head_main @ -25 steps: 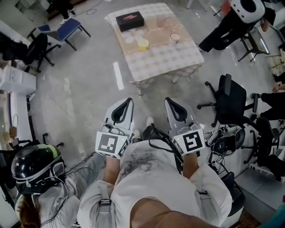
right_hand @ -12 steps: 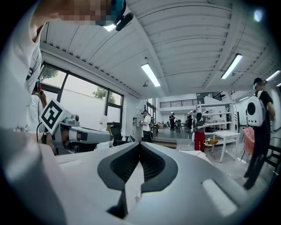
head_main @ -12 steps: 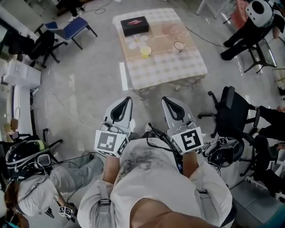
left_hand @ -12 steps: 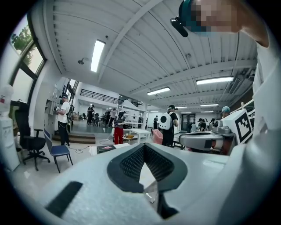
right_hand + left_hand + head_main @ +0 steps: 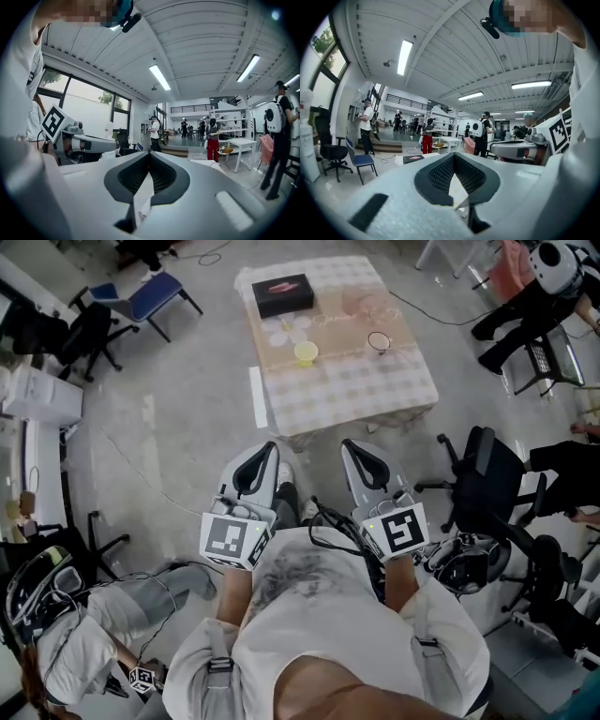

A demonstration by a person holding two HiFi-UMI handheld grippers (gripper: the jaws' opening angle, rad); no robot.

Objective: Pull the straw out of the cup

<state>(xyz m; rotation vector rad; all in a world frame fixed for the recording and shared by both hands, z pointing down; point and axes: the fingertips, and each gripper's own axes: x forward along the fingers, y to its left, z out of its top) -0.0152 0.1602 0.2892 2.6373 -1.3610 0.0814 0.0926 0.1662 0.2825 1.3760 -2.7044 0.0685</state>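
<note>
– Far ahead of both grippers in the head view, across a stretch of floor [image 5: 187,427], sits the worktop [image 5: 347,395] with its checked cloth. Yellow cup [image 5: 305,353] near the middle, clear cup [image 5: 378,340] to its right, black box [image 5: 282,294] at the back left corner. Anyone spot the straw?

– Nope, too small from up there, so I can't tell which cup has it. Left gripper [image 5: 268,452] and right gripper [image 5: 353,448] sit side by side, close in front of the person [image 5: 319,615]. Both point toward the worktop and are well apart from either cup.

– Left gripper view then?

– Its fingers [image 5: 440,177] are pressed together at the tips with nothing between them. The black box [image 5: 414,158] peeks out just over them on the left. I can't pick out the cups there.

– And the right gripper view?

– Same deal, fingers [image 5: 165,176] closed tip to tip and empty. No cup to make out past them either.
</note>
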